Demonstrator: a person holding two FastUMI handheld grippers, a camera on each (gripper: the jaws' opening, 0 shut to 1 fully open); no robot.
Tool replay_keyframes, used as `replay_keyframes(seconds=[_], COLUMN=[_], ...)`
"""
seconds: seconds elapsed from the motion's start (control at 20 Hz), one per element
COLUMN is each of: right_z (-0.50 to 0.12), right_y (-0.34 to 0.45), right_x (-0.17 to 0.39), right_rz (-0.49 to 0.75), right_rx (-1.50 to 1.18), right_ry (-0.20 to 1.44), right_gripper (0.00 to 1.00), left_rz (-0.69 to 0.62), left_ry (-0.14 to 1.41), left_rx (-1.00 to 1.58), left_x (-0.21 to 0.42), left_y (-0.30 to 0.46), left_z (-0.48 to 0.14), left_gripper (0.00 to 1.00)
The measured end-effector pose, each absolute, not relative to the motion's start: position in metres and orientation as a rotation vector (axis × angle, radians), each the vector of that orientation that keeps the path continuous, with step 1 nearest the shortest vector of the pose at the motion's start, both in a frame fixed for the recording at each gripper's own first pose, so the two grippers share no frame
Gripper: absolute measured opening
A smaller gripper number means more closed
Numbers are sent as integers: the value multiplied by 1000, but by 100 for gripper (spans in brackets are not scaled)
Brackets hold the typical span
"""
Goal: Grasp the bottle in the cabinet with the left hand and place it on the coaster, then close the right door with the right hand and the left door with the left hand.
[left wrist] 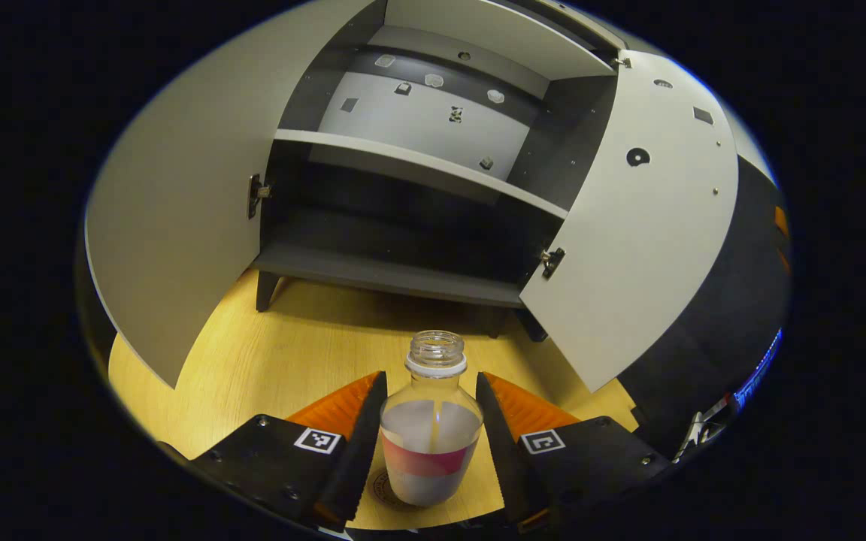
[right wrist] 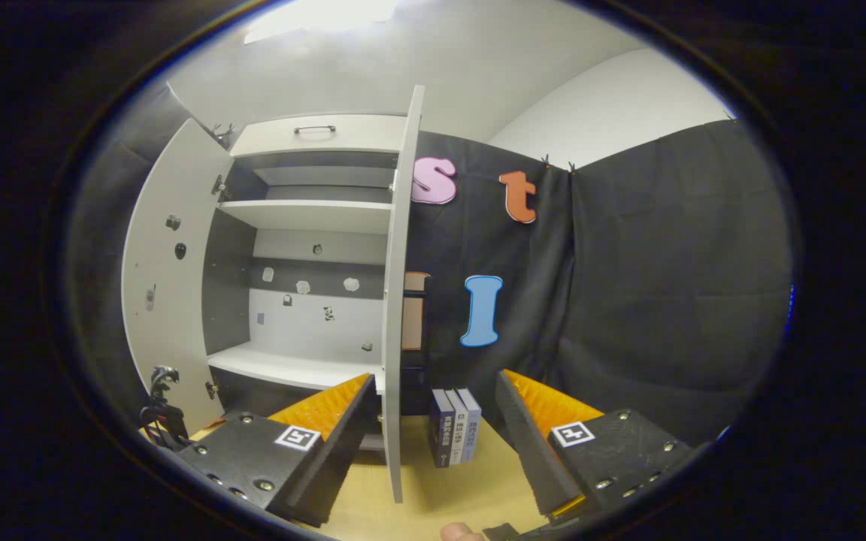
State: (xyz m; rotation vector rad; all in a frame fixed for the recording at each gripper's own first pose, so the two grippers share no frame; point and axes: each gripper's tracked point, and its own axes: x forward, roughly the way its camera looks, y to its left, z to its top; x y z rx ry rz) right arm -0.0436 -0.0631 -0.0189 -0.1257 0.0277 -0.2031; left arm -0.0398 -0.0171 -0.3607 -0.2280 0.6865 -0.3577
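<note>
1. In the left gripper view, the left gripper [left wrist: 431, 436] stands with its fingers spread apart on either side of the bottle [left wrist: 431, 424], a narrow gap showing on each side, so they do not clamp it.
2. The bottle is upright, clear, uncapped, with a red band round its lower body. It stands on a round coaster [left wrist: 384, 492], whose edge peeps out at the bottle's lower left, on the pale wooden table [left wrist: 305, 346].
3. Beyond the bottle in that view stands the cabinet [left wrist: 403, 270] on short dark legs, with both doors swung wide: the left door [left wrist: 177, 218] fills the left side and the right door [left wrist: 628, 225] hangs open on the right. The lower shelf and the shelf above it hold nothing I can see; small fittings dot the back panel.
4. In the right gripper view, the right gripper [right wrist: 433, 443] has its fingers wide apart and holds nothing. A fingertip [right wrist: 461, 533] of the person's hand shows at the bottom edge.
5. Between those fingers the right door [right wrist: 401, 300] is seen edge-on, just ahead of the gripper.
6. Just past the door's edge a few books [right wrist: 454, 425] stand upright on the table [right wrist: 433, 488], near the black cloth wall [right wrist: 628, 300].
7. Farther off in this view, the cabinet's white shelves [right wrist: 305, 218] and the open left door [right wrist: 170, 278] appear, with a drawer handle [right wrist: 315, 129] on top.
</note>
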Motion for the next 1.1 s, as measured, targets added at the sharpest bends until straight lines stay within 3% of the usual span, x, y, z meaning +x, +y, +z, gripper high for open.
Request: replay_keyframes(seconds=[0.55, 1.1], right_z=[-32, -48], right_y=[-72, -48], right_x=[-52, -38], right_rz=[-250, -174], right_rx=[-107, -84], right_ry=[73, 99], right_gripper=[96, 96], left_rz=[-378, -381], left_ry=[654, 649], left_rx=[-147, -113], left_x=[-49, -68], left_y=[-32, -32], left_z=[-410, -404], left_gripper=[73, 74])
